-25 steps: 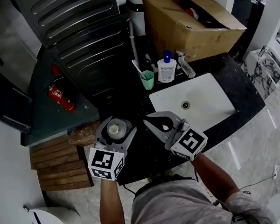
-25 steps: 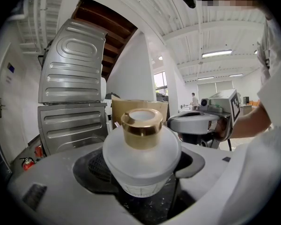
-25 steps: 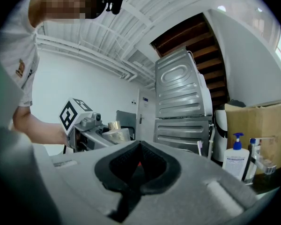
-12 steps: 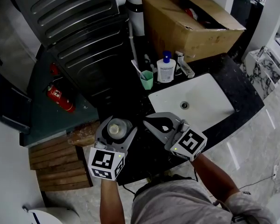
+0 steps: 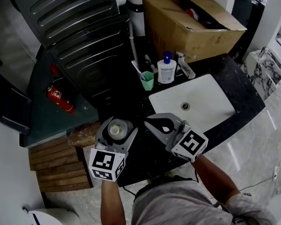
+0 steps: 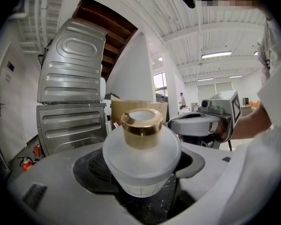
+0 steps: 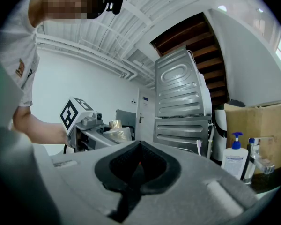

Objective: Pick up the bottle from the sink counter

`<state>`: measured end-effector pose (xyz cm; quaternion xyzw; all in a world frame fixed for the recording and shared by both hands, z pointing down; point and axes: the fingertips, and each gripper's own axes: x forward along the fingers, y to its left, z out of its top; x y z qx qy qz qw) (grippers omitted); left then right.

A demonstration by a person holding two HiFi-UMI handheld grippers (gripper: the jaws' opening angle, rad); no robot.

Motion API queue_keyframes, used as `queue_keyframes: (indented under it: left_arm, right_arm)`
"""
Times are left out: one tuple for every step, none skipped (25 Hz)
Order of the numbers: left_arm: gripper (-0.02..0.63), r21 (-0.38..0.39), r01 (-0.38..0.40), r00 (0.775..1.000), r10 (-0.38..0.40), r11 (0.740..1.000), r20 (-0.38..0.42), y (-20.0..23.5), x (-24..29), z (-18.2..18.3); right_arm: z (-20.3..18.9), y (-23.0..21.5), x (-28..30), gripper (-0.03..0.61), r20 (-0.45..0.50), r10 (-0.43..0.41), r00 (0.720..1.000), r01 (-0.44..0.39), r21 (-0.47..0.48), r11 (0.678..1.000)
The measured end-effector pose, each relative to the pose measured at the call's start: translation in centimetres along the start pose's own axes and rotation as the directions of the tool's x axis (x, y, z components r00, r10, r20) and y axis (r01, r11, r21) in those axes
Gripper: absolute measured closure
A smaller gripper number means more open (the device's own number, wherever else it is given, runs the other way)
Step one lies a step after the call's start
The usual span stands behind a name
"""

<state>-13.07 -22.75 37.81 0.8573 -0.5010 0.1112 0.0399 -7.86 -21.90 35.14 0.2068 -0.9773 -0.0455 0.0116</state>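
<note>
A round frosted bottle point(image 5: 115, 129) with a gold cap sits between the jaws of my left gripper point(image 5: 116, 124), which is shut on it and holds it upright over the near left end of the black sink counter point(image 5: 246, 81). In the left gripper view the bottle point(image 6: 141, 158) fills the middle, gripped at its body. My right gripper point(image 5: 149, 122) hovers just to the right of it, shut with nothing inside; its jaws meet at the tip point(image 7: 139, 146). The right gripper view shows the held bottle point(image 7: 116, 132) off to the left.
A white sink basin point(image 5: 196, 104) lies to the right, with a faucet point(image 5: 185, 65) behind it. A white pump bottle point(image 5: 167, 69) and a green cup point(image 5: 148, 81) stand at the back of the counter. A cardboard box point(image 5: 192, 20), a ribbed metal appliance point(image 5: 79, 27) and a fire extinguisher point(image 5: 61, 99) surround it.
</note>
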Motion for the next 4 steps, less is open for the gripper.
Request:
queue_keyframes:
  left_arm:
    - [0.284,0.0,0.0,1.0,0.0,1.0,0.0,0.02,0.03,0.04]
    - [0.284,0.0,0.0,1.0,0.0,1.0,0.0,0.05,0.05,0.07]
    - [0.284,0.0,0.0,1.0,0.0,1.0,0.0,0.07,0.07,0.08]
    - [0.284,-0.001,0.0,1.0,0.0,1.0,-0.001,0.1,0.09,0.09]
  right_arm:
    - [-0.01,-0.05,0.01,0.578,0.0,-0.001,1.0,0.001,0.0,1.0]
    - [-0.03,-0.09,0.02,0.578,-0.001,-0.001,1.0,0.001,0.002,1.0]
    - [-0.08,-0.13,0.04,0.578,-0.003,-0.001,1.0,0.001,0.003,1.0]
    - [-0.14,-0.16,0.05,0.578,-0.007,-0.002,1.0,0.002,0.005,1.0]
